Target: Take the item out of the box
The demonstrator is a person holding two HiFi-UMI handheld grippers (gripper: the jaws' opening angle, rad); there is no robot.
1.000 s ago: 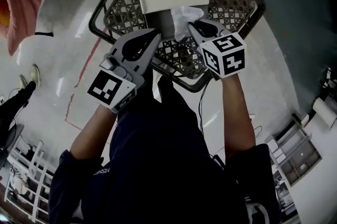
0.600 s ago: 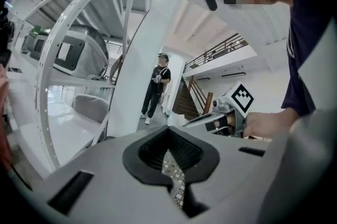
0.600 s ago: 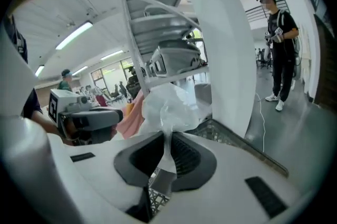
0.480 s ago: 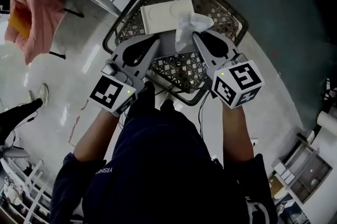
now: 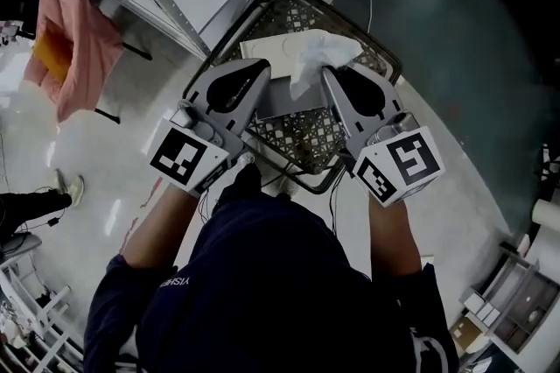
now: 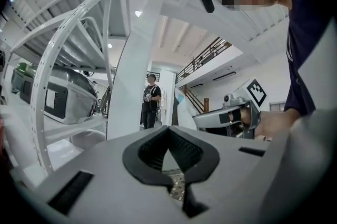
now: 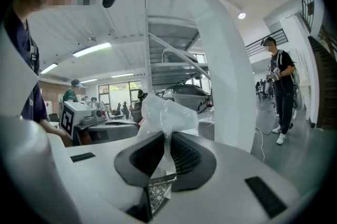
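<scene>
White plastic bag (image 7: 169, 111) pinched in right claw (image 7: 165, 135), left claw (image 6: 168, 128) closed

Pink cloth (image 5: 74, 47) hangs near a wire basket (image 5: 306, 139)

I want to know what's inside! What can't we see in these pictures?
Inside of the box: head view, covered by the white bag and the right gripper.
What the bag holds: right gripper view, its crumpled plastic hides it.
Basket floor below the box: head view, the box covers it.
</scene>
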